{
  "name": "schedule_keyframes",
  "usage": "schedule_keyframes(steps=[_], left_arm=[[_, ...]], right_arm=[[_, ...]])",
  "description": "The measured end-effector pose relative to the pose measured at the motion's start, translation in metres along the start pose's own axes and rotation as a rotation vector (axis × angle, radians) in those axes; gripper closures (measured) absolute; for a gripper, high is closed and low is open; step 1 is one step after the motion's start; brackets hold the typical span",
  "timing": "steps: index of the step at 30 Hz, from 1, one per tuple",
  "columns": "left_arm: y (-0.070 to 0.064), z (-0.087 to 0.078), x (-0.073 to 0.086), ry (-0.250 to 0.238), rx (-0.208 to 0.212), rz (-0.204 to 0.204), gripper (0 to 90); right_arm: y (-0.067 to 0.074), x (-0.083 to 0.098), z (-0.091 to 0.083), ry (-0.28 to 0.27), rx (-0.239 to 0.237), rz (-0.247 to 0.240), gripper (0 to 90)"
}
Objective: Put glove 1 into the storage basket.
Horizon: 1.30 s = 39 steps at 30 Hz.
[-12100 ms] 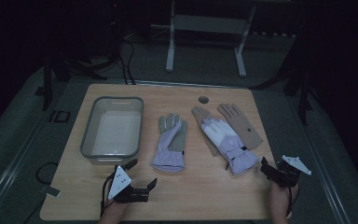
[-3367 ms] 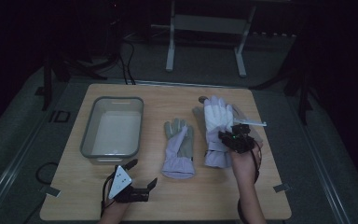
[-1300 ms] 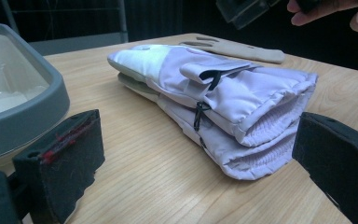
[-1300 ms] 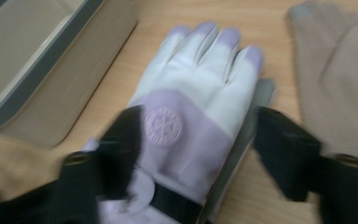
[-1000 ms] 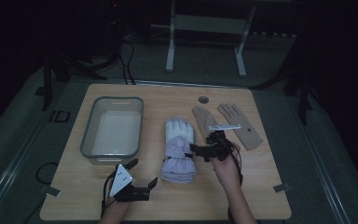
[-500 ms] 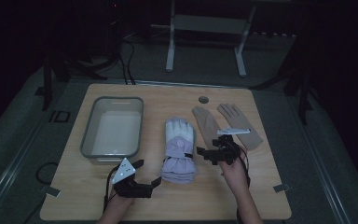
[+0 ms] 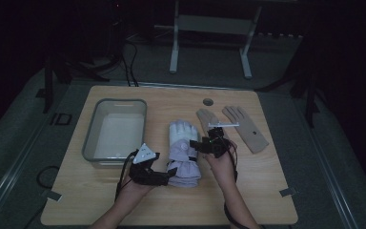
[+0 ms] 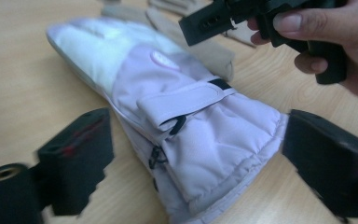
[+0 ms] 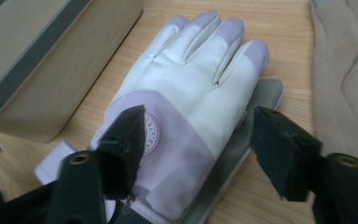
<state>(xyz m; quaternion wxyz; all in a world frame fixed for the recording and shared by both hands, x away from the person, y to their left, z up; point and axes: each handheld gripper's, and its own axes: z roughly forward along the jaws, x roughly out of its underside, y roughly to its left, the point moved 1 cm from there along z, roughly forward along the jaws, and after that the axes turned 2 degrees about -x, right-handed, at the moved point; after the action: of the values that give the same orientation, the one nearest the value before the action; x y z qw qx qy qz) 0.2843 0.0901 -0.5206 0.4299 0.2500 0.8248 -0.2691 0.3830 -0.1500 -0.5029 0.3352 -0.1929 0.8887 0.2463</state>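
Clearly lilac-and-white padded glove (image 7: 183, 150), strapped cuff

Tight in the middle of the table, open along the near edge and right.

I have bare wood on my side of the table (image 7: 248, 205), so either hand can pull back freely; the far strip past the small round hole (image 7: 208, 102) is open too. On the left the grey tray (image 7: 91, 136) walls off that side, its rim just beside my left gripper (image 7: 164, 175). The stacked lilac gloves (image 7: 183, 152) fill the centre between my left gripper and right gripper (image 7: 201, 144), and the beige gloves (image 7: 245, 128) block the lane beyond my right hand (image 7: 221, 164).
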Motion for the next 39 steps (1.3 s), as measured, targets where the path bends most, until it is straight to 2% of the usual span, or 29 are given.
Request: schedule_keyframes(steps=[1,4,7,8,11,13,17,18,19,20,21,22,23,24,25,26,27,29,31,33,37,39], left_arm=[[0.000,0.004,0.000,0.018,-0.022,-0.006,12.2],[0.004,0.013,0.006,0.057,-0.026,-0.045,14.7],[0.005,0.021,0.014,0.105,-0.035,-0.048,14.7],[0.005,0.024,0.016,0.120,-0.028,-0.065,14.7],[0.005,0.028,0.020,0.159,-0.026,-0.071,14.8],[0.006,0.032,0.023,0.188,-0.029,-0.077,14.8],[0.009,0.036,0.028,0.216,-0.025,-0.095,14.9],[0.010,0.037,0.030,0.218,-0.021,-0.098,15.5],[0.011,0.038,0.032,0.222,0.001,-0.107,17.4],[0.012,0.039,0.032,0.226,0.013,-0.114,21.4],[0.012,0.039,0.033,0.226,0.021,-0.118,23.7],[0.013,0.039,0.033,0.230,0.052,-0.122,28.8],[0.012,0.039,0.033,0.233,0.055,-0.118,34.5],[0.012,0.039,0.032,0.239,0.058,-0.112,35.9],[0.012,0.039,0.032,0.251,0.067,-0.108,45.2],[0.012,0.039,0.031,0.255,0.070,-0.107,45.2],[0.012,0.039,0.031,0.258,0.069,-0.099,55.1],[0.010,0.038,0.029,0.262,0.057,-0.073,62.0],[0.008,0.036,0.028,0.260,0.041,-0.048,64.4],[0.006,0.035,0.027,0.255,0.036,-0.047,69.2],[0.003,0.030,0.023,0.249,0.022,-0.024,70.2],[0.004,0.027,0.019,0.242,0.022,-0.025,70.4]], right_arm=[[-0.001,0.001,0.002,0.003,-0.002,0.009,40.2],[-0.004,0.008,0.008,0.013,-0.017,0.045,38.9],[-0.004,0.019,0.015,0.062,-0.003,0.040,38.1],[-0.006,0.022,0.018,0.079,0.004,0.046,36.6],[-0.012,0.032,0.029,0.138,0.000,0.078,30.1],[-0.013,0.033,0.030,0.141,-0.001,0.078,30.2],[-0.018,0.034,0.034,0.166,-0.036,0.114,32.3],[-0.019,0.035,0.035,0.164,-0.050,0.127,35.8],[-0.020,0.035,0.035,0.166,-0.073,0.132,41.9],[-0.020,0.035,0.036,0.170,-0.098,0.135,43.9],[-0.020,0.035,0.036,0.175,-0.105,0.133,48.9],[-0.020,0.035,0.037,0.179,-0.117,0.131,52.4],[-0.019,0.034,0.037,0.186,-0.120,0.132,56.3],[-0.018,0.033,0.036,0.192,-0.118,0.127,58.9],[-0.013,0.031,0.035,0.201,-0.097,0.089,65.2],[-0.013,0.031,0.035,0.201,-0.097,0.089,65.2],[-0.009,0.031,0.035,0.199,-0.079,0.061,69.2],[-0.005,0.030,0.034,0.191,-0.060,0.045,73.4],[-0.004,0.030,0.033,0.185,-0.055,0.037,74.6],[-0.002,0.029,0.030,0.164,-0.065,0.042,76.8],[0.002,0.027,0.026,0.147,-0.066,0.036,77.2],[0.004,0.024,0.022,0.131,-0.071,0.036,77.2]])
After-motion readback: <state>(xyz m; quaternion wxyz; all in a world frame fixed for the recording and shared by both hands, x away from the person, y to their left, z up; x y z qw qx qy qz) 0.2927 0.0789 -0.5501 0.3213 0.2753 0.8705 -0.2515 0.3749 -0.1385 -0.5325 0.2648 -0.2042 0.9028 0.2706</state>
